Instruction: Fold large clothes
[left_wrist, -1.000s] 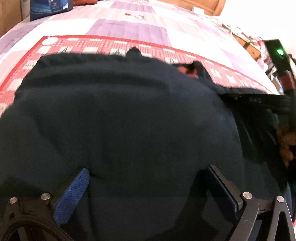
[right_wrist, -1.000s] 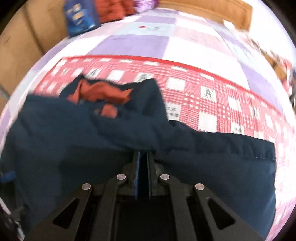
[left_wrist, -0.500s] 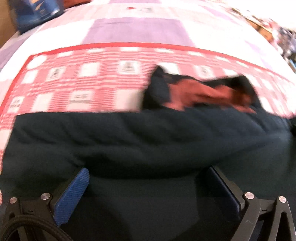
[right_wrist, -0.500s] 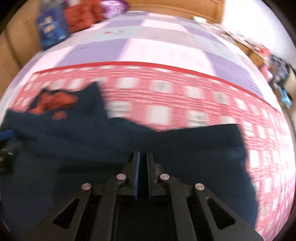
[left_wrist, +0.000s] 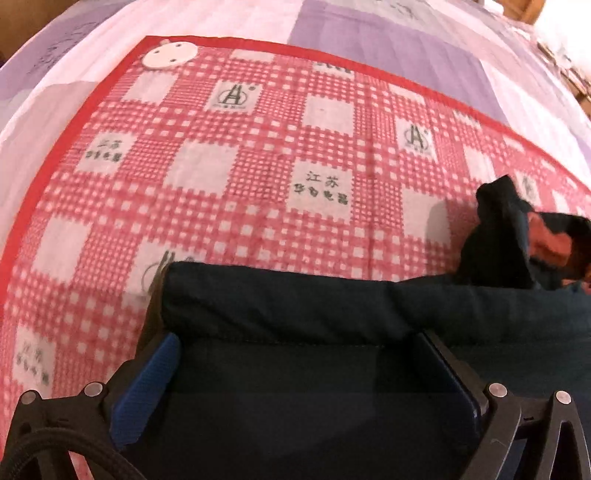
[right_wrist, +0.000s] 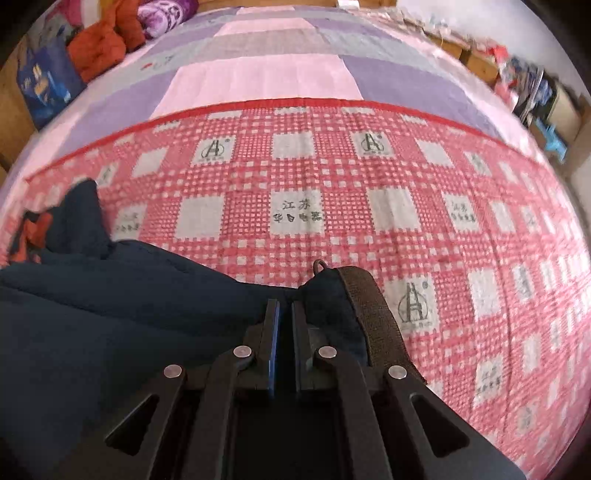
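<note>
A dark navy padded jacket (left_wrist: 295, 306) lies on a red-and-white checked blanket (left_wrist: 258, 166). My left gripper (left_wrist: 299, 347) has its jaws wide, clamped on a thick folded edge of the jacket that fills the gap between the blue pads (left_wrist: 147, 373). The jacket's collar with orange lining (left_wrist: 546, 243) sticks up at the right. In the right wrist view my right gripper (right_wrist: 284, 306) is shut on the jacket (right_wrist: 110, 314) beside a brown band (right_wrist: 373, 317) and a small metal ring (right_wrist: 319, 266). The orange-lined collar (right_wrist: 33, 232) lies at the left there.
The checked blanket (right_wrist: 332, 206) covers a bed with a pink and purple quilt (right_wrist: 258, 77). A white round controller (left_wrist: 170, 55) sits at the blanket's far left corner. A blue bag (right_wrist: 44, 85) and orange clothes (right_wrist: 99, 48) lie at the far left; clutter (right_wrist: 535, 92) stands off the bed's right side.
Both grippers have carried the jacket's edge across the bed. The spread jacket that filled the views has given way to bare checked blanket ahead. The collar has shifted sideways in both views.
</note>
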